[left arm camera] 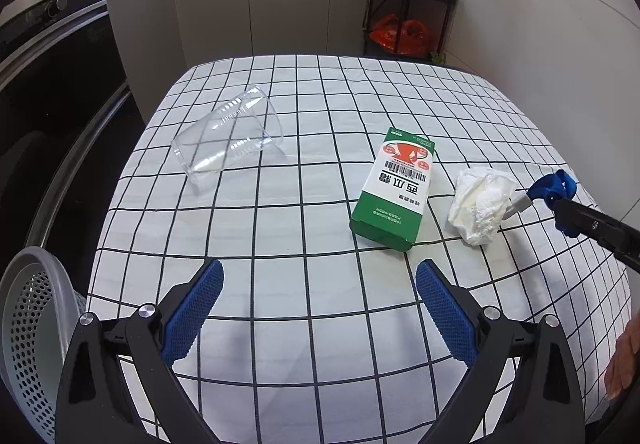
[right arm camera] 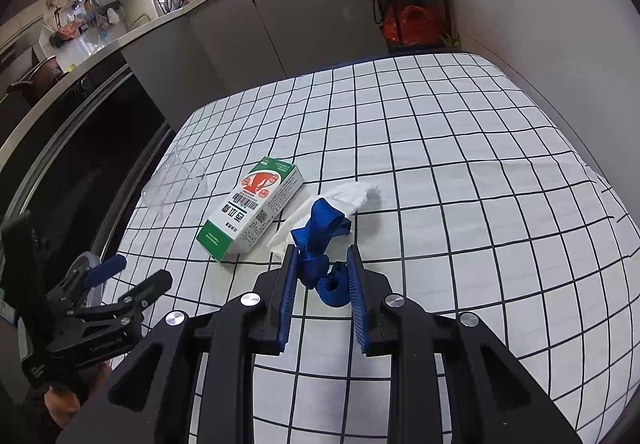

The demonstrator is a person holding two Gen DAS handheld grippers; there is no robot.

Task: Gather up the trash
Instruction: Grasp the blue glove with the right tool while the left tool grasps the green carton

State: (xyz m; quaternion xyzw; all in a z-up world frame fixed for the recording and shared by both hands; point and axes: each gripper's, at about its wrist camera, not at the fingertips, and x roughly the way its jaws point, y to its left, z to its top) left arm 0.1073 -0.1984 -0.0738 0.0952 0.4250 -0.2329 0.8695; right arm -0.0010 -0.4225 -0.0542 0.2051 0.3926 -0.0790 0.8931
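A clear plastic cup [left arm camera: 228,136] lies on its side on the checked tablecloth [left arm camera: 320,324], left of a green and white carton [left arm camera: 394,190] that lies flat. A crumpled white tissue [left arm camera: 482,204] lies right of the carton. My left gripper [left arm camera: 320,284] is open and empty, short of the carton. My right gripper [right arm camera: 322,256] is narrowed on scissors with blue handles [right arm camera: 320,232], whose blades touch the tissue [right arm camera: 344,200]. The carton [right arm camera: 252,216] and cup [right arm camera: 176,180] lie to its left. In the left wrist view the scissors [left arm camera: 548,192] reach the tissue from the right.
A grey perforated bin [left arm camera: 28,332] stands off the table's left front edge. A dark oven front [left arm camera: 52,84] is at left, cabinets [left arm camera: 280,4] behind, and a black shelf with a red bag [left arm camera: 400,32] at back right. A wall runs along the right.
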